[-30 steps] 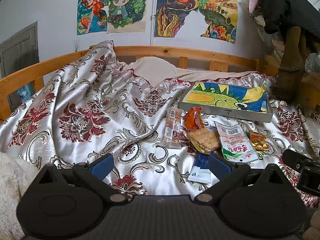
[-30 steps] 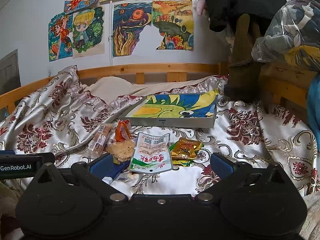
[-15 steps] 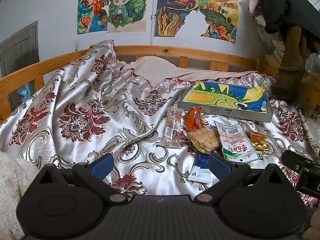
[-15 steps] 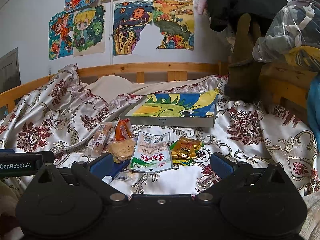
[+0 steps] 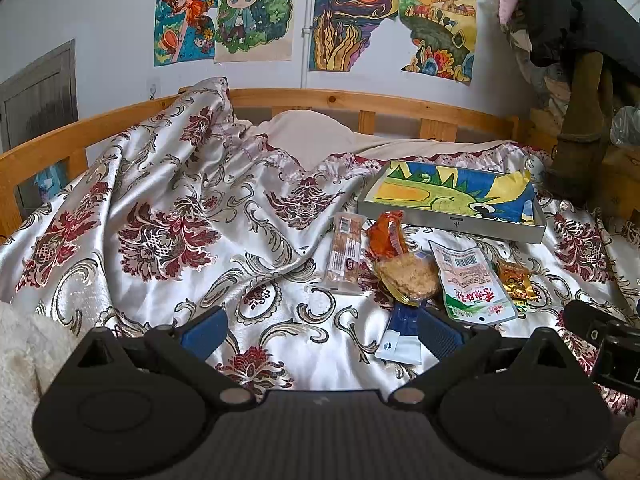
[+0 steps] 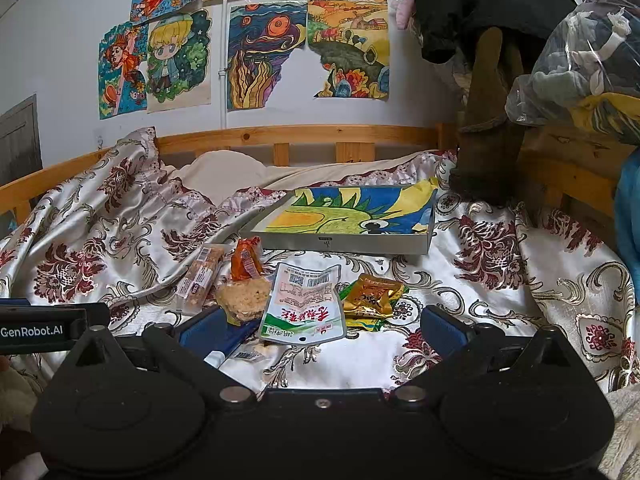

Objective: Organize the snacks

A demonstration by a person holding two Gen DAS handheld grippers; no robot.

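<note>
Several snack packets lie on the flowered satin bedspread: a long bar, an orange packet, a round rice cracker, a white-green pouch, a gold packet and a blue-white sachet. Behind them sits a shallow grey box lined with a dinosaur drawing. My left gripper is open and empty, just before the packets. My right gripper is open and empty, straddling the white-green pouch.
A wooden bed rail runs along the back under wall drawings. A brown boot and piled clothes stand at the right. The left gripper's body shows at the right view's left edge. Rumpled bedspread rises at the left.
The right gripper has edged slightly forward and up toward the packets. The left gripper has barely moved. Nothing was taken hold of.
</note>
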